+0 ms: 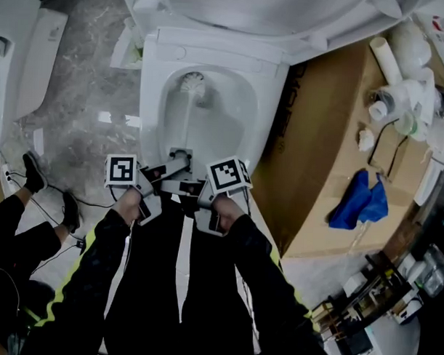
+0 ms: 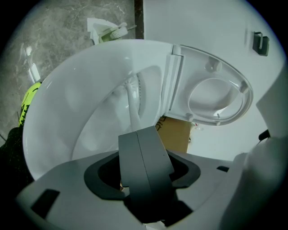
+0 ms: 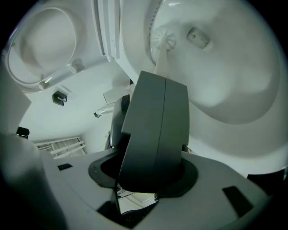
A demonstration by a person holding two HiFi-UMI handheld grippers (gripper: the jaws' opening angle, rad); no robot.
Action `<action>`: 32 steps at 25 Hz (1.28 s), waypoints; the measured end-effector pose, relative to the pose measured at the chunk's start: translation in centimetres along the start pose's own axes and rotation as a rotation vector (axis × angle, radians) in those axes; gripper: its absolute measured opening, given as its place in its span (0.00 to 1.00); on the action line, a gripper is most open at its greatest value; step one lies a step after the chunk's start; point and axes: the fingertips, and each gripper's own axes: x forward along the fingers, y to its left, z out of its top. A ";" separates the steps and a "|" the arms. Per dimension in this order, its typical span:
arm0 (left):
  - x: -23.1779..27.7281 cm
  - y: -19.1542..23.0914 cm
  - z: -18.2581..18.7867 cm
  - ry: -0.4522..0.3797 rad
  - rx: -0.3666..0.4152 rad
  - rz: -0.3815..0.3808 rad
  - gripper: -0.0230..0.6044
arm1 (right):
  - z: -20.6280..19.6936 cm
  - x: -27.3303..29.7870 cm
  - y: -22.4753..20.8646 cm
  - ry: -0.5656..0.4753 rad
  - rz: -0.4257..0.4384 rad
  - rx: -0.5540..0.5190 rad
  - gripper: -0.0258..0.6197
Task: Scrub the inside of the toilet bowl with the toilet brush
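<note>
Step in hand: scrubbing, under way. Your left gripper (image 1: 174,163) and right gripper (image 1: 184,186) sit side by side at the bowl's 6 o'clock rim. Each has its jaws pressed together on the near end of the toilet brush (image 1: 189,110) handle. The bristle head rests against the back wall of the toilet bowl (image 1: 247,94), toward 12 o'clock.

Next move, by my judgement: sweep the head round the wall and under the rim, with both grips firm, since the slim handle may twist.

Surface: glazed porcelain, likely slick. Seat (image 1: 286,15) raised.

Room: grey marbled floor (image 1: 87,88); cardboard box (image 1: 317,155) at 3 o'clock, carrying a blue cloth (image 1: 361,201); another person's legs (image 1: 20,221) at 8 o'clock.
</note>
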 end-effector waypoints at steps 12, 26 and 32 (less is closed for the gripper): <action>1.9 -0.1 0.0 0.102 0.035 0.037 0.45 | 1.5 -1.3 0.1 -0.106 0.034 -0.011 0.36; 4.2 0.0 -0.9 0.239 0.053 0.097 0.45 | 2.5 -3.3 0.5 -0.237 0.101 0.003 0.36; 4.9 0.4 -2.2 0.288 0.037 0.123 0.45 | 2.0 -4.3 0.1 -0.295 0.119 0.026 0.36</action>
